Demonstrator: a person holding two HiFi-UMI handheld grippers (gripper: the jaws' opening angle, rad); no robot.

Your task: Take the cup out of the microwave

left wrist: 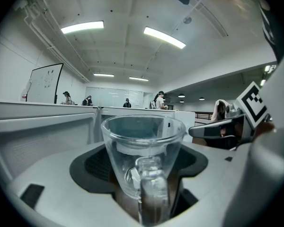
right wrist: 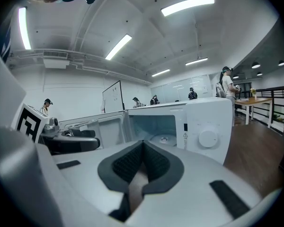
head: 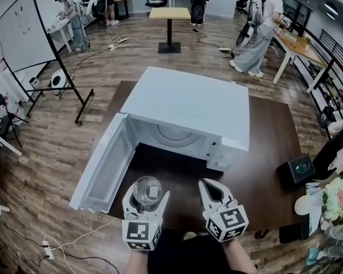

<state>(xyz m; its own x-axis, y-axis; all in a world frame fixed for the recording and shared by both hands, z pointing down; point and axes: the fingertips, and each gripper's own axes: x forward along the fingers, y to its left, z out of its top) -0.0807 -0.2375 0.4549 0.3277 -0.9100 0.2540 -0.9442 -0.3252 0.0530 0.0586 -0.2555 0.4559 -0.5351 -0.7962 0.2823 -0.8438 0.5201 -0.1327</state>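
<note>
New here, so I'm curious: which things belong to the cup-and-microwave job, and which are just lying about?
Job:
glass cup
left tongs, gripping it
microwave
open door

Lying about:
black box
flowers
whiteboard
right tongs, closed, empty

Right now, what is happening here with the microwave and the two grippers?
A person holds a gripper in each hand in front of a white microwave on a dark table. Its door stands open to the left. The left gripper is closed on a clear glass cup, which is upright and outside the microwave, in front of the opening. The right gripper is beside it, jaws together, holding nothing. So the cup is already out.
</note>
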